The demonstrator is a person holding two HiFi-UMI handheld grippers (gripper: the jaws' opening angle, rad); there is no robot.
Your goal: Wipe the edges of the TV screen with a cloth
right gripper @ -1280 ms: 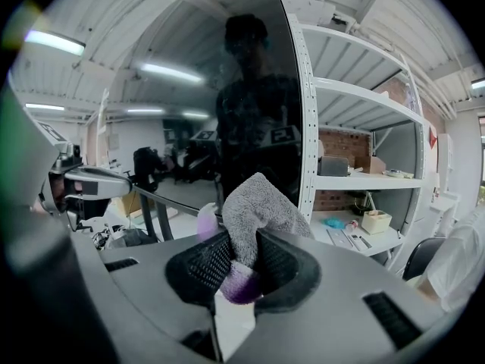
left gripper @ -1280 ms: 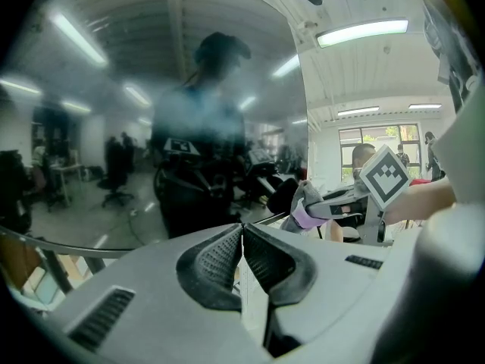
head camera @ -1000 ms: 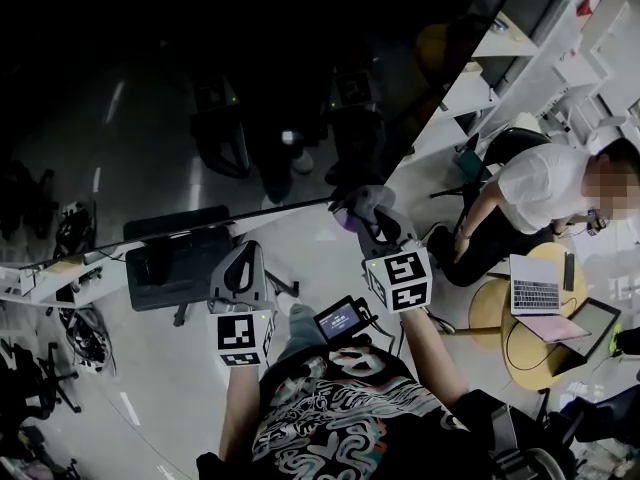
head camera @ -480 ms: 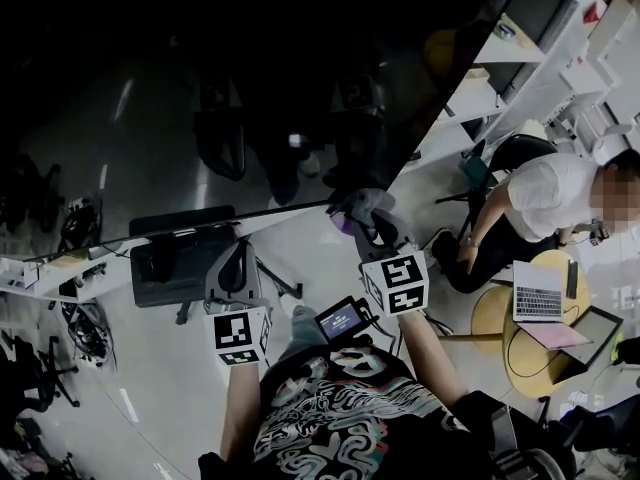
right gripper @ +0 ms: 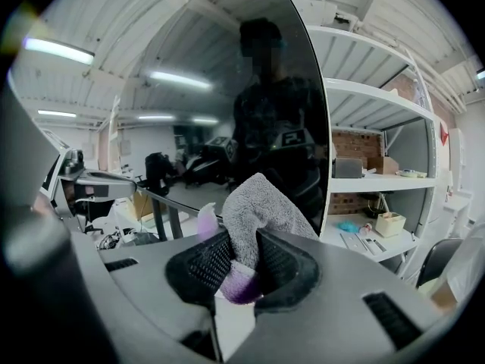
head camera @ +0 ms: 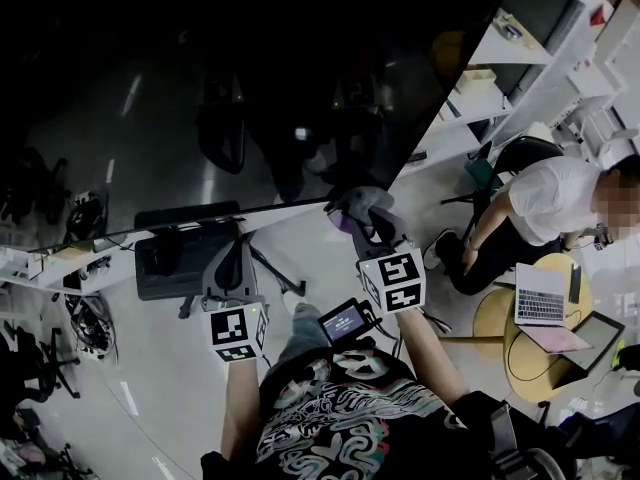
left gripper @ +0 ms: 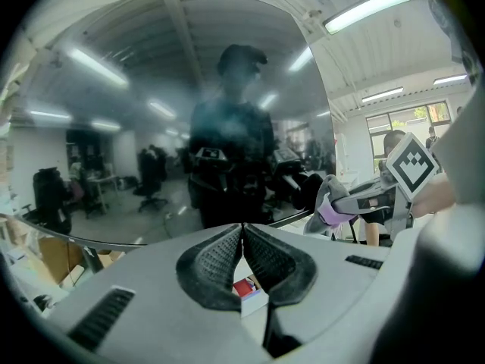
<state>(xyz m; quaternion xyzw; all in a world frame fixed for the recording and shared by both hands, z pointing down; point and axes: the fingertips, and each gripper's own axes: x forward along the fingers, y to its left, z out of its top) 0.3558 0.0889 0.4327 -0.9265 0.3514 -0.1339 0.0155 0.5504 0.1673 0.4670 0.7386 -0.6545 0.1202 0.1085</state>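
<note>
Right gripper (head camera: 368, 223), in the head view, held the cloth (head camera: 356, 204) at the TV (head camera: 250, 98) bottom edge. Left gripper (left gripper: 242, 237) view showed jaws closed on nothing. Right gripper view showed jaws clamped on cloth. Wiping seemed underway; next should come a slide along that edge.

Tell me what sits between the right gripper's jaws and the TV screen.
The grey cloth, clamped in the right gripper, stands between it and the TV screen. The right gripper view shows this best.
</note>
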